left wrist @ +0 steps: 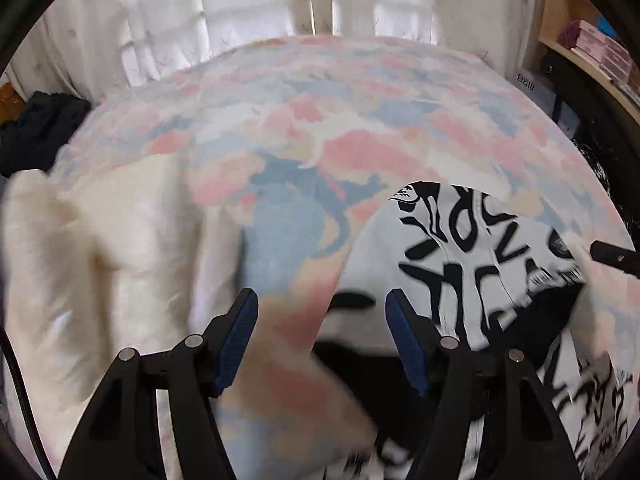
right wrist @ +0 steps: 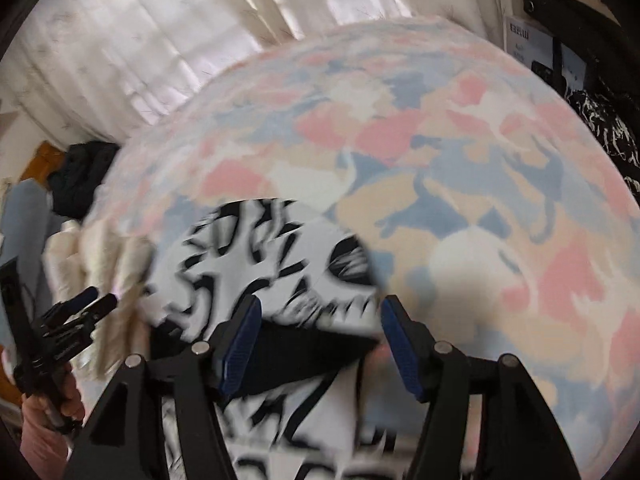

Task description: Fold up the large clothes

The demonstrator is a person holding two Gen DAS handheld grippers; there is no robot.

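A white garment with bold black lettering [left wrist: 460, 248] [right wrist: 272, 256] lies folded on the pastel bedspread [left wrist: 320, 120] [right wrist: 480, 168]; a black lining shows at its near fold. My right gripper [right wrist: 320, 344] hovers over that near fold, jaws apart, with the pads not pressing the cloth. One of its fingers [left wrist: 612, 257] pokes in at the right edge of the left wrist view. My left gripper [left wrist: 322, 340] [right wrist: 102, 297] is open above bare bedspread, between the printed garment and a cream garment [left wrist: 100, 260] [right wrist: 116, 280] to the left. Both views are motion-blurred.
White curtains [left wrist: 240, 8] hang behind the bed. A dark heap of clothes [left wrist: 36, 132] [right wrist: 80, 176] sits off the far left corner. A wooden shelf with boxes [left wrist: 592, 48] and a black-and-white patterned cloth [right wrist: 608, 128] stand at the right. A hand [right wrist: 44, 436] holds the left gripper.
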